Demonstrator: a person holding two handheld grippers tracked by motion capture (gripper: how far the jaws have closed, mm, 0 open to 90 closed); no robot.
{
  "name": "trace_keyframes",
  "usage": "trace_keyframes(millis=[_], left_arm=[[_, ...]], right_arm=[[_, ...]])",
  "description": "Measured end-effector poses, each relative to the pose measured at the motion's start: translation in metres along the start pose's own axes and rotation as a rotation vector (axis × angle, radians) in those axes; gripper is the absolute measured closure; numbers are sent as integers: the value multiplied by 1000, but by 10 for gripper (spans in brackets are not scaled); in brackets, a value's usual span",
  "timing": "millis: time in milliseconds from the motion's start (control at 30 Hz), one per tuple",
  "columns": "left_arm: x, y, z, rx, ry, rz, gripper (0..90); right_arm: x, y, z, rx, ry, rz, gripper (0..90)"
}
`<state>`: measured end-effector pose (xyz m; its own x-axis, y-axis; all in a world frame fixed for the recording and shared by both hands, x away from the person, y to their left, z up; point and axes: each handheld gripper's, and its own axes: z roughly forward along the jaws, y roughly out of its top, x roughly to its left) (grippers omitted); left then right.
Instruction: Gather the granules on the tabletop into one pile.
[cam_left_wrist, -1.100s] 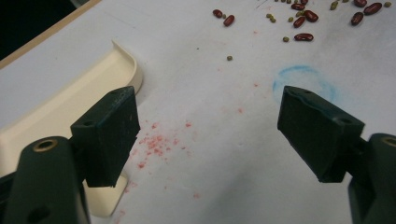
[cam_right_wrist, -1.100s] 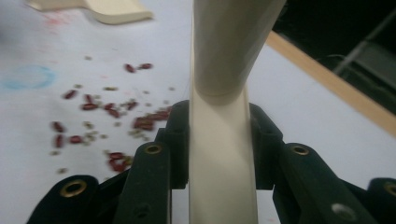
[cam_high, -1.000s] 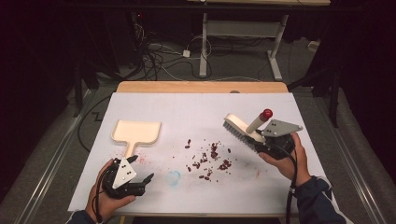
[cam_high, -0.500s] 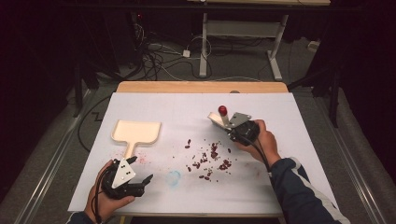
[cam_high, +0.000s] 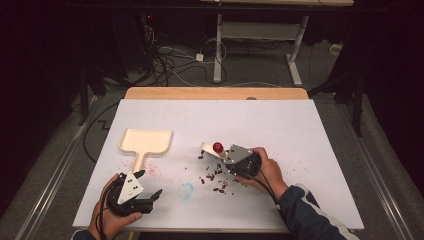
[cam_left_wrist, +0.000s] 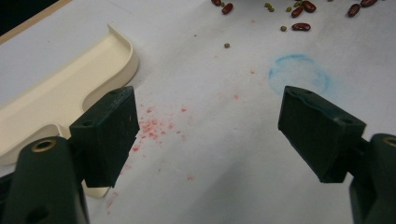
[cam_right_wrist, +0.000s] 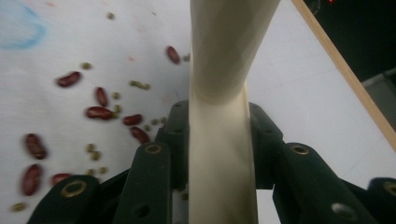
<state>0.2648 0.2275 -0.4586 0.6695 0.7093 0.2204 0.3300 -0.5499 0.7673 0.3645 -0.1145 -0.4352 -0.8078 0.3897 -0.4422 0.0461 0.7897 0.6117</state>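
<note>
My right gripper (cam_right_wrist: 219, 140) is clamped on the cream brush handle (cam_right_wrist: 224, 93) amid scattered beans (cam_high: 215, 177); bristles hidden (red knob showing). Left gripper (cam_left_wrist: 205, 135), jaws apart, sits near-left beside the dustpan (cam_high: 146, 141).

On the table (cam_high: 320, 125), the dustpan (cam_high: 146, 142) lies at the left, its handle pointing toward the person. The left gripper (cam_high: 145, 192) sits near the front edge, just in front of that handle. A scatter of beans (cam_high: 215, 177) lies at the middle, with a chalk ring (cam_high: 185, 190) in front and to their left. The right gripper (cam_high: 225, 159) is just right of the beans, the brush (cam_high: 212, 149) in its jaws reaching left behind them
</note>
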Motion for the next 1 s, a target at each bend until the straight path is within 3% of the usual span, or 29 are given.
trace_keyframes(millis=[167, 233, 367, 433, 533, 567, 600, 633, 667, 700, 800, 867, 1000], left_arm=[[1, 1, 1, -3, 9, -6, 196], [0, 2, 1, -6, 10, -5, 196], [2, 3, -2, -11, 31, -1, 193], [5, 3, -6, -28, 49, -13, 187], [10, 1, -11, -40, 60, -52, 187], [10, 1, -11, -41, 63, -55, 187], [10, 1, -12, -40, 67, -52, 187], [10, 1, -12, -44, 69, -54, 187], [10, 1, -13, -46, 69, -55, 187], [10, 1, -13, -47, 71, -53, 187], [11, 0, -15, -45, 86, -49, 187], [13, 0, -18, -52, 114, -54, 187], [18, -4, -19, -57, 120, -84, 188]], right_arm=[[0, -1, -9, -29, -10, 2, 673], [-10, -1, -16, -67, -32, 68, 673], [-16, 2, -30, -111, -39, 117, 673], [-19, 5, -40, -156, 2, 176, 673], [-16, 11, -51, -203, 102, 280, 673], [-13, 14, -54, -212, 140, 315, 673], [-3, 19, -54, -228, 212, 384, 673], [3, 21, -53, -225, 247, 409, 673], [10, 22, -51, -218, 284, 429, 673], [10, 22, -51, -218, 284, 429, 673], [38, 31, -33, -174, 388, 448, 673], [42, 33, -27, -166, 395, 456, 672], [47, 37, -6, -157, 422, 517, 673]])
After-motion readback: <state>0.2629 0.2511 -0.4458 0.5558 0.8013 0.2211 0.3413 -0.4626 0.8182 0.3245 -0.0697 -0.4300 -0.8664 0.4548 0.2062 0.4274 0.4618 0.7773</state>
